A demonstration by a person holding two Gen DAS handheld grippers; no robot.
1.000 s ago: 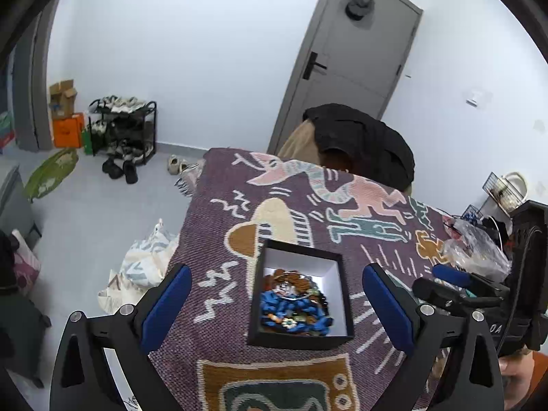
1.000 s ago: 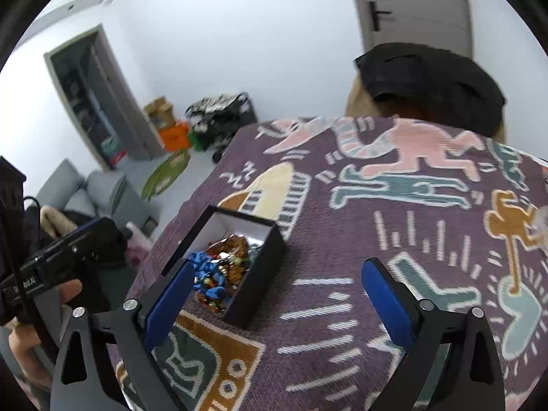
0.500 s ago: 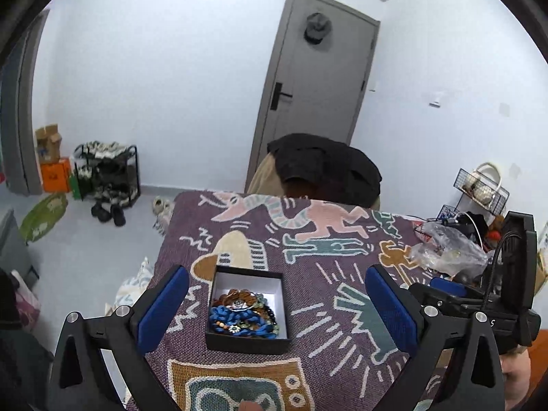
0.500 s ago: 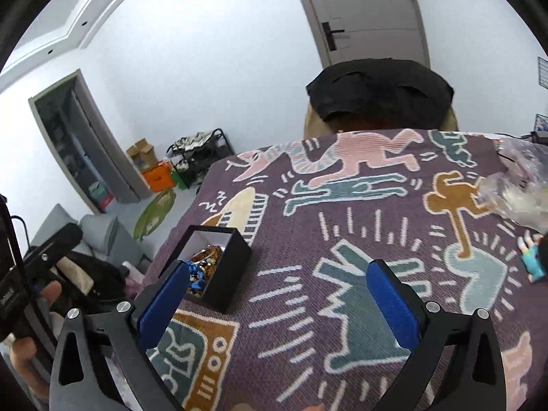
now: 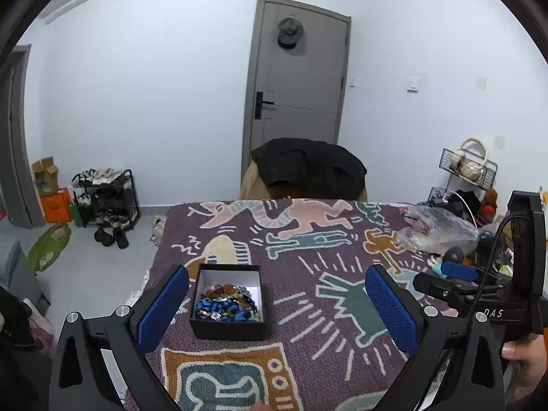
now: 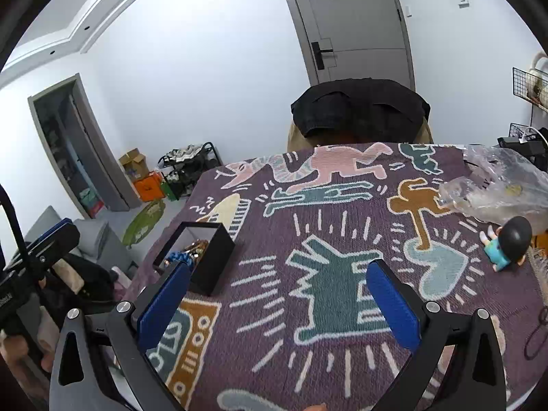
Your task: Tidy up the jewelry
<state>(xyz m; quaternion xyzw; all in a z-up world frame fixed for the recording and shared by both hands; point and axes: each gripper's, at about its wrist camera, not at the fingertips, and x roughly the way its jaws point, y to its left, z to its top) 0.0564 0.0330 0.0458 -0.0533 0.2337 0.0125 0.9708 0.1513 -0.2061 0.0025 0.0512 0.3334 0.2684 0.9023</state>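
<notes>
Both the left gripper (image 5: 276, 308) and right gripper (image 6: 278, 303) hang spread wide with nothing in them above the patterned rug (image 5: 325, 274), and the black box (image 5: 227, 325) of beaded jewelry (image 5: 226, 303) sits near its left edge, by the left one's blue pad.

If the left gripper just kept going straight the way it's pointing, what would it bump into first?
Probably the patterned cloth on the table. The open left gripper hangs above it, and the black jewelry box sits just inside its left finger, off the centre line. Depth is hard to judge.
</notes>
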